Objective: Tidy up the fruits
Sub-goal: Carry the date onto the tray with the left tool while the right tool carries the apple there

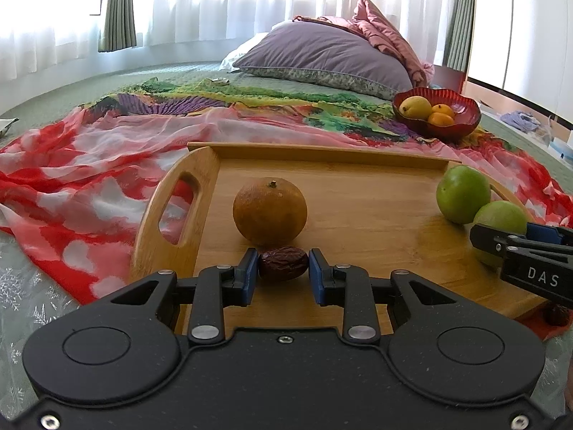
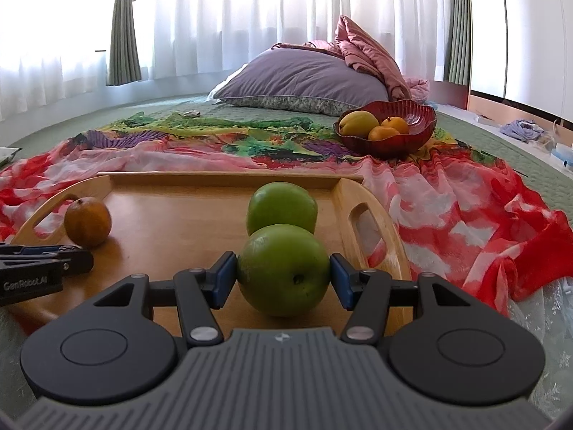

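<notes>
A wooden tray (image 1: 358,197) lies on a bed. My left gripper (image 1: 283,268) is shut on a dark red date (image 1: 283,263), low over the tray, just in front of a brownish orange (image 1: 269,210). My right gripper (image 2: 283,279) is shut on a green apple (image 2: 283,268) at the tray's right side, with a second green apple (image 2: 282,206) right behind it. Both apples show in the left wrist view (image 1: 463,193), where the right gripper's fingers (image 1: 501,243) cover part of the near one. The tray (image 2: 179,215) and the orange (image 2: 87,221) show in the right wrist view.
A red bowl (image 2: 419,122) with a yellow fruit and two small oranges stands beyond the tray to the right; it shows in the left wrist view (image 1: 465,107). A colourful scarf (image 1: 89,179) covers the bed. A purple pillow (image 1: 322,53) lies at the back. Another date (image 1: 557,315) lies off the tray's right corner.
</notes>
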### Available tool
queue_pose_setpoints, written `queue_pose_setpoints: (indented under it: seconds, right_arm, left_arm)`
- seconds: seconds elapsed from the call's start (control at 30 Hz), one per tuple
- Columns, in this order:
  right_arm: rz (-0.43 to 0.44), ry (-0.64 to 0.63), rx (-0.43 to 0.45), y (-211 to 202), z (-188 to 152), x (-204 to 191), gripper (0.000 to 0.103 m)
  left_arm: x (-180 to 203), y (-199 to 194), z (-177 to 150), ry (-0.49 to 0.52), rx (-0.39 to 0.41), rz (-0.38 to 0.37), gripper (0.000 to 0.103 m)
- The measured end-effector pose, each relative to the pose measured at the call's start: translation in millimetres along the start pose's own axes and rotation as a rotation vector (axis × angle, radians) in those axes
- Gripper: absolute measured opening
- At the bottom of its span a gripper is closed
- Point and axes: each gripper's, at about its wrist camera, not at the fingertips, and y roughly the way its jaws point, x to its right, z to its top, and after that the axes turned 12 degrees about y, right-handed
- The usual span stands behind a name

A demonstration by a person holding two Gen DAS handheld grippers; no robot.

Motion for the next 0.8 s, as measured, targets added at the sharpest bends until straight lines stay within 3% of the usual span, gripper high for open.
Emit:
queue_pose_setpoints:
  seconds: [0.8]
  right_arm:
    - [0.012, -0.009, -0.004, -0.3, 0.0, 1.6, 0.061]
  left_arm:
    - [3.8, 2.9, 1.0, 0.019, 0.001, 0.0, 0.031]
